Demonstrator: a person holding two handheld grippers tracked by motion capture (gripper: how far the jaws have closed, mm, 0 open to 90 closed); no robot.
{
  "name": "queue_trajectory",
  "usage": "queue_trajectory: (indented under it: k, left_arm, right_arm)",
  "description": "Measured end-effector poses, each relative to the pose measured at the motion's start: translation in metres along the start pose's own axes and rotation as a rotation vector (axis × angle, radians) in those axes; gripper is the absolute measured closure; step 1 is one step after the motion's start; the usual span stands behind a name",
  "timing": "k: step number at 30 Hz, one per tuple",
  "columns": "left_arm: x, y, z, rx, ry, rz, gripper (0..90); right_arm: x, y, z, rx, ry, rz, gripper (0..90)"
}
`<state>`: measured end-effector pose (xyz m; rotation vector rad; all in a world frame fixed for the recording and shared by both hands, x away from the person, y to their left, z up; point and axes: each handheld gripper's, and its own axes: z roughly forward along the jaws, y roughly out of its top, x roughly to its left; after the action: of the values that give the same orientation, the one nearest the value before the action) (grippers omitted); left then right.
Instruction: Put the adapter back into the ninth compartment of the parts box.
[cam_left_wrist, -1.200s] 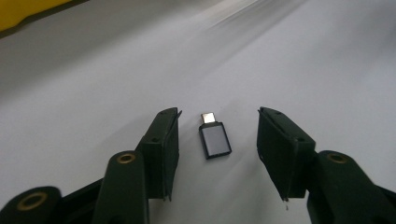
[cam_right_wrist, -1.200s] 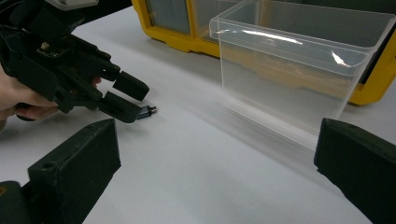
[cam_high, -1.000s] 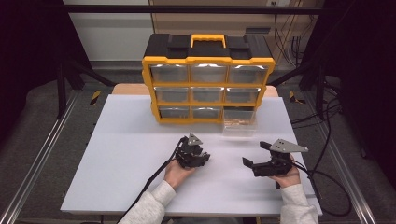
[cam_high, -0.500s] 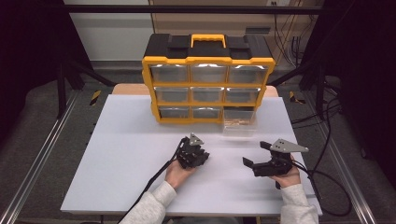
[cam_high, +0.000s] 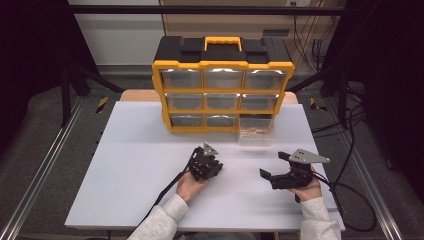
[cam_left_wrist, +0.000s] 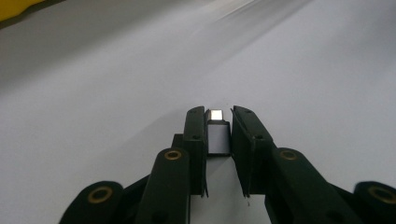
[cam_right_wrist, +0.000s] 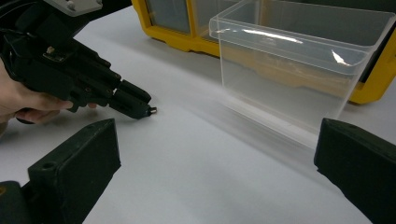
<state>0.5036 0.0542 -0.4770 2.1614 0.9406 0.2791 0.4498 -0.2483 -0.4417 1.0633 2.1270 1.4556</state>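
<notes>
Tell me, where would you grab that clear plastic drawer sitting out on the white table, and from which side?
Probably by one thin upright wall near the open rim of the clear plastic drawer, from above with one jaw inside and one outside. It stands upright with its top open, and its body looks wide for even the open right gripper. The yellow organiser blocks the far side.

Small silver metal piece (cam_left_wrist: 215, 133), rectangular with a shiny end face, pinched between the left gripper (cam_left_wrist: 218, 135) jaws, low over the white bench (cam_high: 130, 165). Clear plastic drawer (cam_high: 256, 131) pulled out of the yellow-and-black organizer (cam_high: 222, 85), standing upright on the bench at its lower right slot; brownish contents inside, too blurred to identify.
</notes>
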Motion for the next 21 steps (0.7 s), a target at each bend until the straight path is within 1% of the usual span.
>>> queue_trajectory:
  k: [4, 7, 15, 21]
  left_arm:
    - [0.001, 0.000, 0.000, 0.000, -0.006, -0.007, 75.3]
    - [0.002, 0.001, -0.002, 0.001, -0.005, -0.002, 75.4]
    - [0.002, 0.004, -0.009, -0.024, -0.016, -0.006, 75.5]
    - [0.002, 0.006, -0.013, -0.034, -0.029, 0.000, 75.5]
  right_arm:
    - [0.000, 0.000, 0.000, 0.001, 0.000, 0.000, 0.7]
    - [0.000, 0.000, 0.000, 0.000, 0.000, 0.002, 0.7]
    - [0.000, 0.000, 0.000, 0.000, 0.002, 0.002, 0.7]
    - [0.000, 0.000, 0.000, 0.001, 0.002, 0.000, 0.7]
